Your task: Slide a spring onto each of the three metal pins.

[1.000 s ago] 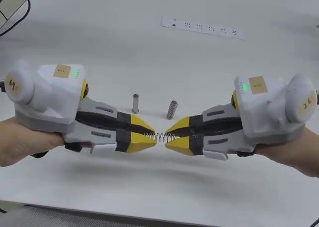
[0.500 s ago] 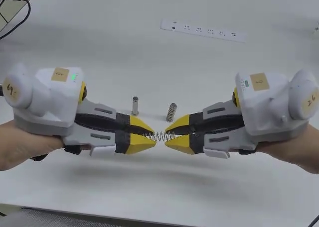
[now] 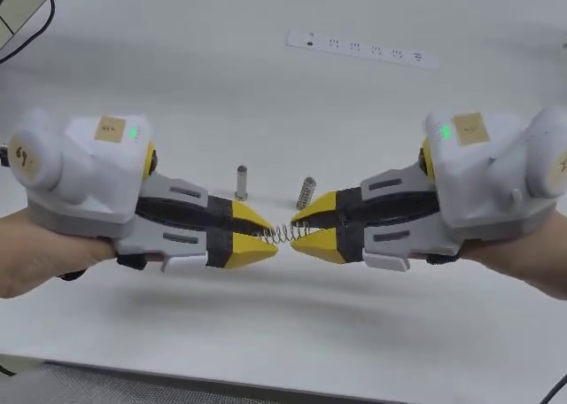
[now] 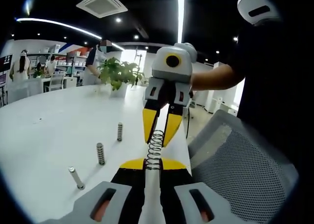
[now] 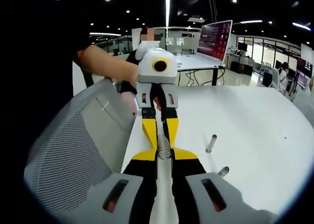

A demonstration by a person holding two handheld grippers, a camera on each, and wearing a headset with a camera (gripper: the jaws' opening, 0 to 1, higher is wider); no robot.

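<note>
Head cam looks down at bench (image 3: 266,333); gripper cams face each other close, sharing spring (image 3: 285,234).

- Square tan paper sticker (image 3: 110,128), on top of the white-bodied left gripper (image 3: 270,236): faint print, not legible.
- Round tan paper sticker (image 3: 24,159), on that gripper's rear end: one dark mark, perhaps "5", uncertain.
- Second square tan sticker (image 3: 469,129), on top of the white-bodied right gripper (image 3: 299,229): illegible.
- Pink-lit monitor screen (image 5: 214,35): content too small to read.
</note>
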